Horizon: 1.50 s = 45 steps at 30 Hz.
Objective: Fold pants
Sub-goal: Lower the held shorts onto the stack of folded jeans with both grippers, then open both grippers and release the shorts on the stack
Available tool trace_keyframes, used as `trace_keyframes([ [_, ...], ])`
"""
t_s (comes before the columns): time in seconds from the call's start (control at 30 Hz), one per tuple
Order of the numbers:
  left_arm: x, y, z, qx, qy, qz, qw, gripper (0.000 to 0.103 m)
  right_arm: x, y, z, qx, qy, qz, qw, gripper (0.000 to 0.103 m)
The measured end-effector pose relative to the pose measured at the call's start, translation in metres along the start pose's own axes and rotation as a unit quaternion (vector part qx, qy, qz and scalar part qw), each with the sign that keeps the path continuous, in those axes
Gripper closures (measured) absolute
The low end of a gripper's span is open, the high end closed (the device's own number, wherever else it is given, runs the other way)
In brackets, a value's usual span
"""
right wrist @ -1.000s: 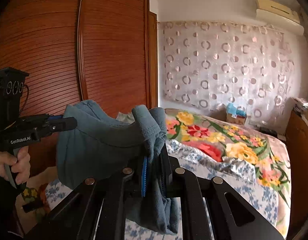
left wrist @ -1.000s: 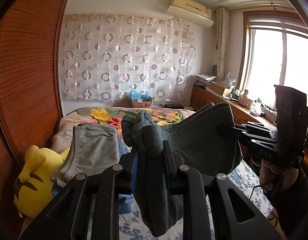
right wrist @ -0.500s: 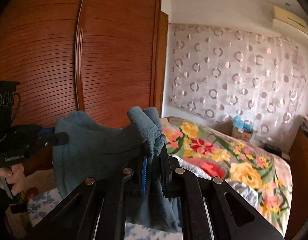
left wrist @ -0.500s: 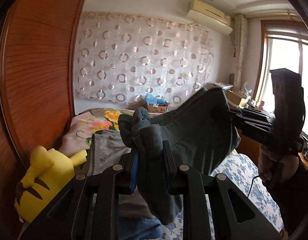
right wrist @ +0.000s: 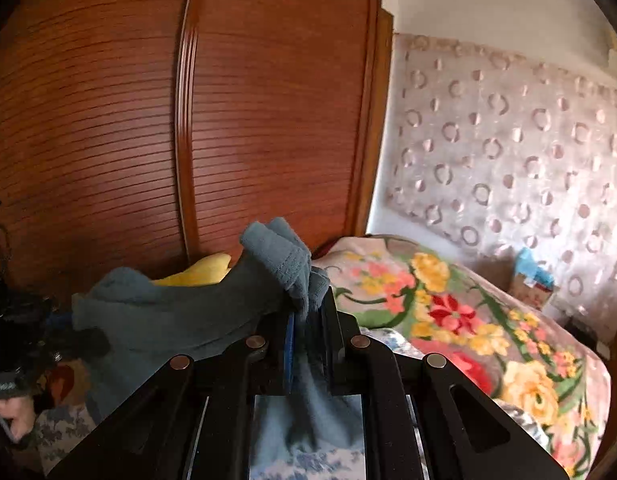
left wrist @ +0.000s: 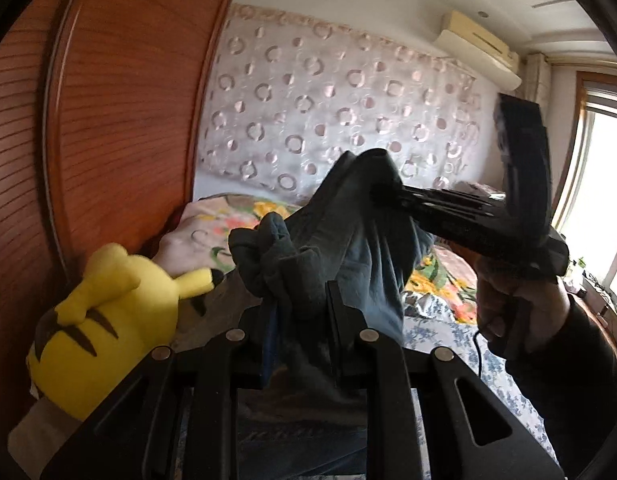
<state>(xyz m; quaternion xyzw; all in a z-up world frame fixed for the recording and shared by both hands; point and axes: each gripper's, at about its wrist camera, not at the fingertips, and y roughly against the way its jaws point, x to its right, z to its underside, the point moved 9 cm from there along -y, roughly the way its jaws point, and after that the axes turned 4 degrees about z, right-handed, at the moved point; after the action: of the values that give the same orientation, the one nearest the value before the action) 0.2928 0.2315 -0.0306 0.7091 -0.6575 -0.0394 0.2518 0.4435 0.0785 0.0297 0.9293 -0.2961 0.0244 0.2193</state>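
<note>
Your left gripper's fingers (left wrist: 332, 304) are squeezed almost shut on a bunched edge of the blue-grey pants (left wrist: 348, 240). The cloth puffs up above the left gripper (left wrist: 298, 300) and hangs down below it.

Your right gripper's fingers (right wrist: 332, 312) are squeezed nearly closed on another bunched edge of the same pants (right wrist: 180, 316). A soft fold sticks up over the right gripper (right wrist: 308, 320), and more cloth drops down under it.

The pants stretch between your two grippers, so both hold them up in the air above the bed (right wrist: 468, 312). In the left wrist view, your right gripper (left wrist: 378, 192) comes in from the side and pinches the top corner of the pants, and your hand (left wrist: 508, 304) grips its handle.

The yellow plush toy (left wrist: 108, 320) sits on the bed, next to the brown wooden wardrobe (right wrist: 268, 120) and just beside the hanging pants. A flowered blanket (right wrist: 448, 308) covers the bed past the pants. A curtain with rings (left wrist: 328, 112) hangs on the wall behind the bed.
</note>
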Motion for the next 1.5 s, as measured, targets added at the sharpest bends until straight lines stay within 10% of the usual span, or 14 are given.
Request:
trace_keyframes([
  [0.63,-0.019,-0.001,0.024,-0.028,0.013,-0.048,0.9984,0.080,-0.003,-0.052,-0.009,-0.026,0.024,-0.033,0.999,0.092],
  [0.8,-0.021,-0.003,0.027,-0.035,0.009,-0.056,0.9977,0.078,0.007,-0.044,-0.013,-0.018,0.004,-0.020,1.000,0.068],
  [1.2,-0.019,-0.009,0.028,-0.049,-0.006,-0.060,0.9970,0.035,0.020,-0.020,0.025,-0.061,-0.023,-0.060,0.996,0.068],
  [1.5,-0.031,-0.008,0.044,-0.083,-0.011,-0.086,0.9928,0.033,0.028,-0.032,0.023,-0.078,-0.054,-0.052,0.994,0.068],
])
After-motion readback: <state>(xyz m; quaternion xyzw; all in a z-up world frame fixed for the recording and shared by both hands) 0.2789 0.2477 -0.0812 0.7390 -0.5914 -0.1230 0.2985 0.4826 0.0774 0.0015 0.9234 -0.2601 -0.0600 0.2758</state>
